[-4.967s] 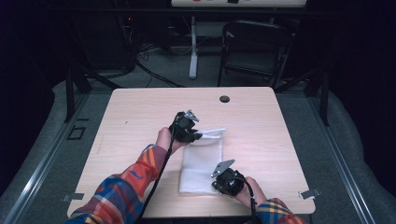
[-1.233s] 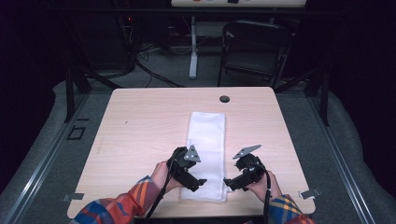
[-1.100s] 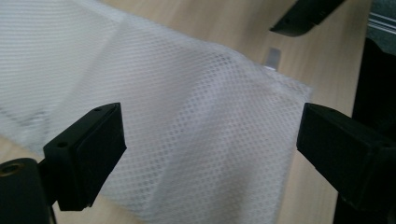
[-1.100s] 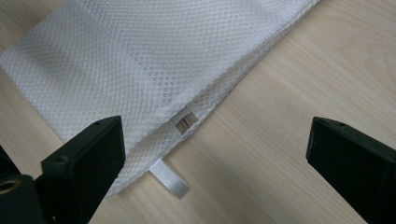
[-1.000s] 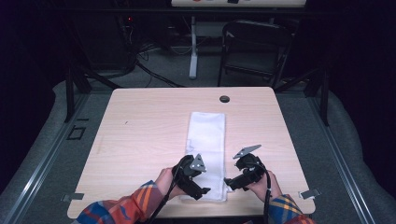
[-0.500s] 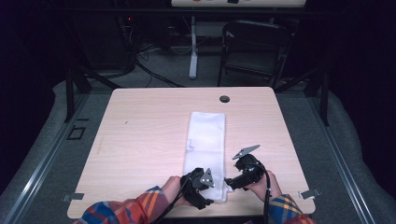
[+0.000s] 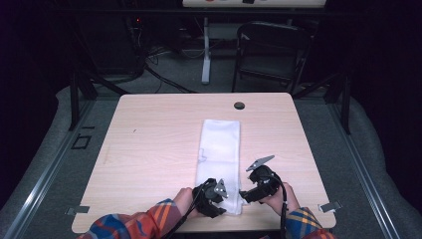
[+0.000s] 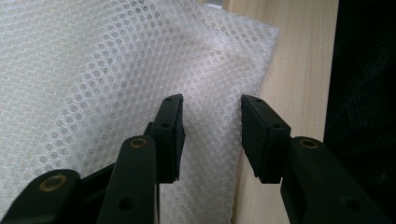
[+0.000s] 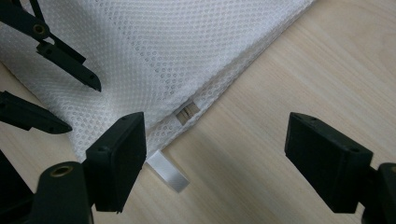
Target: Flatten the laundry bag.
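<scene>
The white mesh bag [image 7: 219,154] lay on the counter [image 7: 149,144], its near end by the front edge. The left gripper [image 8: 211,135], fingers just closing, straddled its corner without pinching. The right gripper [image 9: 215,158] stood wide open beside it, holding nothing.

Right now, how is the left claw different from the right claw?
The left claw has just been closing, its jaws now narrow with white mesh cloth between them; the right claw gapes wider, having closed only a little. The left claw sits over the cloth's near corner; the right claw straddles the cloth's edge and bare table, by a small white tag. Both have black jaws and point at the cloth's near end.
</scene>
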Demonstrator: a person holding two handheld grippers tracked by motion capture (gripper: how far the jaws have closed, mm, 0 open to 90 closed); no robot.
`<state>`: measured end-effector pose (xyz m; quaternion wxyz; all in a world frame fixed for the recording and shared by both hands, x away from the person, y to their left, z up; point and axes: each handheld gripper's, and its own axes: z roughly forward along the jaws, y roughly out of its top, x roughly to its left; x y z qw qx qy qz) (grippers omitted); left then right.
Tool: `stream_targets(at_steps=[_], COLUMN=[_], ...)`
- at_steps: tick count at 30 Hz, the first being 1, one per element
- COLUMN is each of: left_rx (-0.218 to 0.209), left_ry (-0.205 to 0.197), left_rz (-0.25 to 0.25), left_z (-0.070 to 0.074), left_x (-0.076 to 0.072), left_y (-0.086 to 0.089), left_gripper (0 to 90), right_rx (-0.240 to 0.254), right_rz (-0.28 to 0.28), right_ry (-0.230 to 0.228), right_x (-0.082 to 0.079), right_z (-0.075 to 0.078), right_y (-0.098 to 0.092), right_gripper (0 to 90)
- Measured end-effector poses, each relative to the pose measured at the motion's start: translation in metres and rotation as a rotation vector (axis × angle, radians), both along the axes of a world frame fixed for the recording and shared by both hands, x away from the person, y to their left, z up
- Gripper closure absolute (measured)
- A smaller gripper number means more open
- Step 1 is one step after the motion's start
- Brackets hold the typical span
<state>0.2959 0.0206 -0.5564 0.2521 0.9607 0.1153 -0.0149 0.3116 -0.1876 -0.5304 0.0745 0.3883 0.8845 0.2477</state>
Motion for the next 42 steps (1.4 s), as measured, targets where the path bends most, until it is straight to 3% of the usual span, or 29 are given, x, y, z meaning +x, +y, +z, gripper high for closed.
stream_targets(at_steps=[4, 6, 8, 15, 19, 24, 28, 31, 36, 42], left_rx=[-0.019, -0.048, -0.049, -0.041, -0.053, -0.098, -0.117, -0.142, -0.147, -0.151], left_ry=[0.054, 0.108, 0.127, 0.086, 0.080, 0.064, 0.044, 0.035, 0.020, 0.006], left_rz=[0.013, 0.019, 0.016, 0.019, 0.028, 0.051, 0.059, 0.074, 0.105, 0.132], left_z=[0.000, 0.000, 0.000, 0.000, 0.003, 0.010, 0.017, 0.020, 0.023, 0.025], left_x=[0.007, 0.012, 0.015, 0.013, 0.013, 0.011, 0.011, 0.011, 0.012, 0.014], left_y=[0.003, 0.006, 0.007, 0.005, 0.007, 0.011, 0.015, 0.018, 0.022, 0.026], left_gripper=[62.9, 66.6, 68.8, 81.4, 85.5, 86.4, 86.6, 86.7, 87.0, 87.3], right_rx=[-0.003, -0.002, -0.002, -0.012, -0.015, -0.037, -0.061, -0.046, -0.050, -0.053], right_rz=[0.001, 0.000, 0.002, 0.005, 0.023, 0.069, 0.117, 0.136, 0.129, 0.130], right_ry=[0.003, 0.001, -0.008, -0.017, -0.021, -0.006, 0.009, 0.000, -0.039, -0.012], right_x=[0.000, 0.000, 0.000, -0.001, -0.003, -0.006, -0.008, -0.008, -0.006, -0.003], right_z=[0.000, 0.000, 0.001, 0.001, 0.000, -0.004, -0.009, -0.011, -0.016, -0.026], right_y=[0.000, 0.000, 0.000, 0.002, 0.004, 0.009, 0.018, 0.025, 0.034, 0.036], right_gripper=[20.4, 20.6, 21.8, 30.1, 45.4, 69.4, 81.7, 87.9, 90.0, 90.0])
